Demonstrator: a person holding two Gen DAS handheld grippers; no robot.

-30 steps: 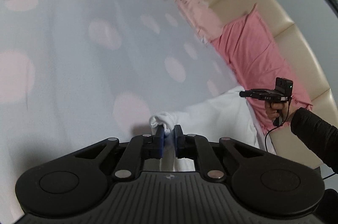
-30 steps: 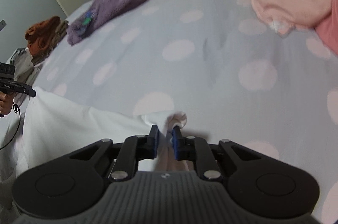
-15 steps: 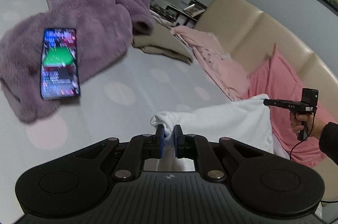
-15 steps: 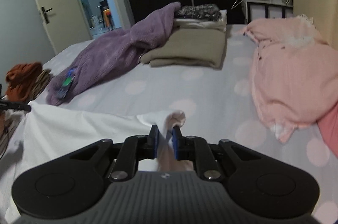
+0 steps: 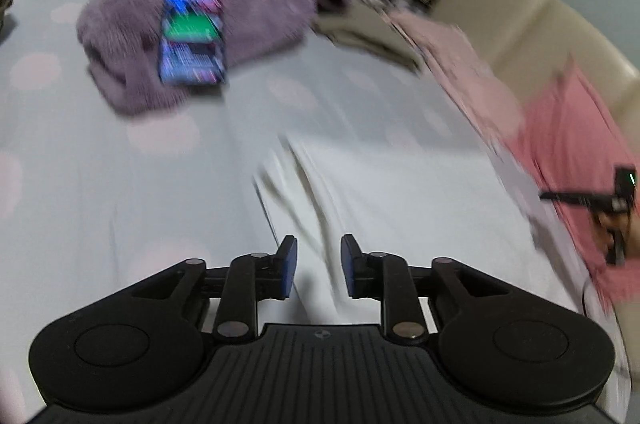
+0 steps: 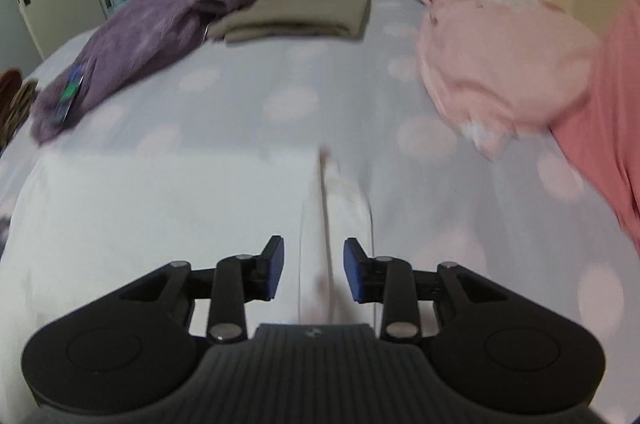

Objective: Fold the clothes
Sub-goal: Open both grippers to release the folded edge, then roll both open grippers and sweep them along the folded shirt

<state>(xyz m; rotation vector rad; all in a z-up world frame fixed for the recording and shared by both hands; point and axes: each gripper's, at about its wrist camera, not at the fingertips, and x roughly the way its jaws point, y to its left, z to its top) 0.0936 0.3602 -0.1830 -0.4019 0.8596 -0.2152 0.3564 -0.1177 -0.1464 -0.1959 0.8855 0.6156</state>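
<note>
The white garment lies spread flat on the dotted bedsheet, and every place below is given from it. The left gripper hangs just above its near part with the blue pads parted and nothing between them; a long crease of the cloth runs away from that gap. The right gripper is likewise spread wide and empty, poised over a narrow folded strip at the garment's right edge. Beyond the garment, to its far left, a purple fleece lies rumpled with a lit phone on top. Straight beyond it sits a folded beige stack. To its far right lies a heap of pale pink cloth, and nearer on that side a deeper pink pillow. The left wrist view is smeared, so the cloth's far edge is hard to trace there.
</note>
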